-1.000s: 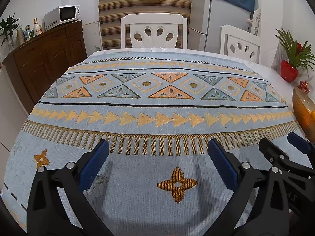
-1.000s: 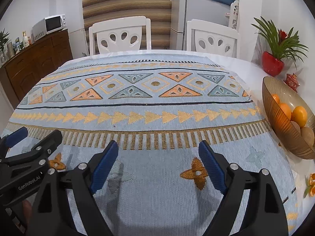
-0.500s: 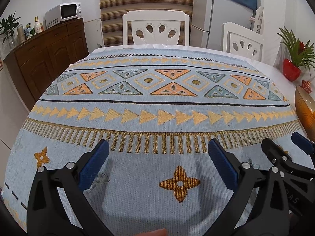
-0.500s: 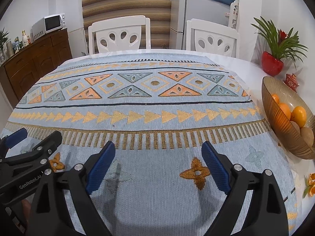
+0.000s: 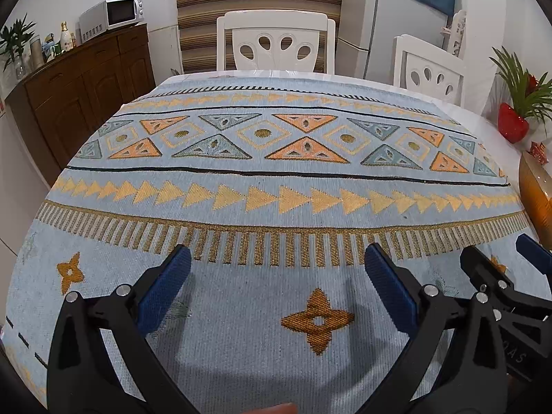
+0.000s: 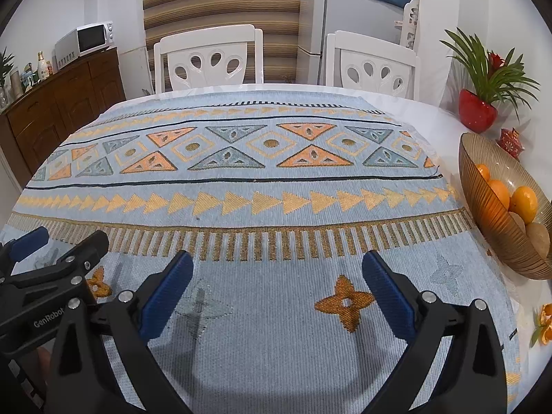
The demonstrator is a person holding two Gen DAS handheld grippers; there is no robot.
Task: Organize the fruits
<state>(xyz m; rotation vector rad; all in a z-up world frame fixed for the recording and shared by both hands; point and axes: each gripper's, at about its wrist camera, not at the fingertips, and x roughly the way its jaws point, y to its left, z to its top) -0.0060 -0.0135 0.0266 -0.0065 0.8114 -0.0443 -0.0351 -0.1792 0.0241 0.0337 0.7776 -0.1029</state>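
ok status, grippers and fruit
Left gripper open, empty. Right gripper open, empty. Oranges in bowl at right. Tablecloth between is bare.

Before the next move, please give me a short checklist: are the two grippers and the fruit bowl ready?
1. Left gripper open, empty: ok.
2. Right gripper open, empty: ok.
3. Bowl upright on the table: ok.
4. Oranges inside the bowl: ok.
5. Loose orange piece at the table's right edge, outside the bowl: not ok.
6. Cloth between the right fingers bare: ok.
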